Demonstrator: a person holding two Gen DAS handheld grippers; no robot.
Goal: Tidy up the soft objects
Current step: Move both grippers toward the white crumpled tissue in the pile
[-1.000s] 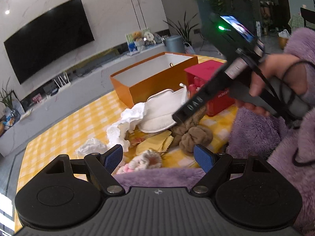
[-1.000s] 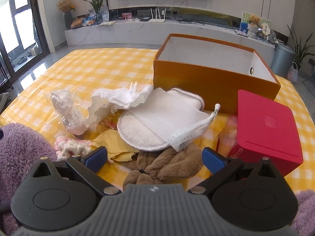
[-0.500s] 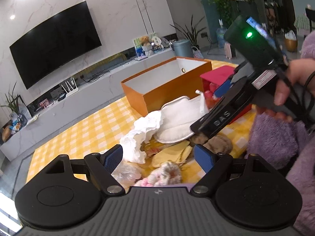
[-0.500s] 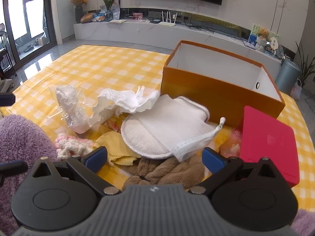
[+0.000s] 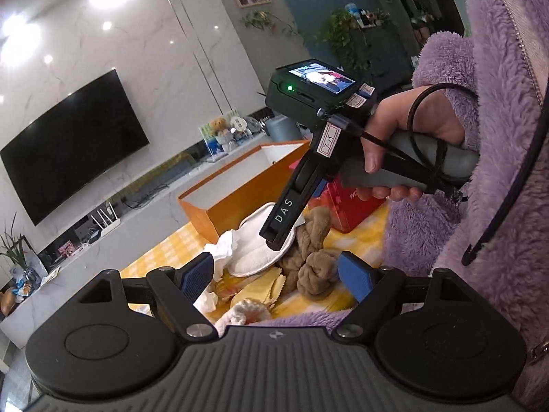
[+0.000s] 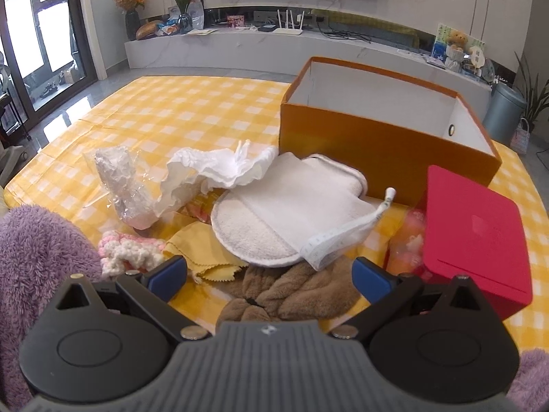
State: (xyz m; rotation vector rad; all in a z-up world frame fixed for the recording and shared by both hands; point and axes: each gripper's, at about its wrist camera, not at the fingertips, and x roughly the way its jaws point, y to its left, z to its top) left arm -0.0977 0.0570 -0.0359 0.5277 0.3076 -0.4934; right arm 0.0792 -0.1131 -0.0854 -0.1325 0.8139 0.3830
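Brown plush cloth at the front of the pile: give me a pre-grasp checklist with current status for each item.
1. Right hand-held gripper open: ok, blue pads apart, nothing between them.
2. Left hand-held gripper open and empty: ok.
3. Brown plush cloth reachable: ok, it lies just ahead of the right gripper.
4. Cloth free of other items: not ok, the white pad and its tape overlap its far edge.
5. Orange box open to receive: ok, what shows of the inside is empty.
6. Red box clear of the path: cannot tell.
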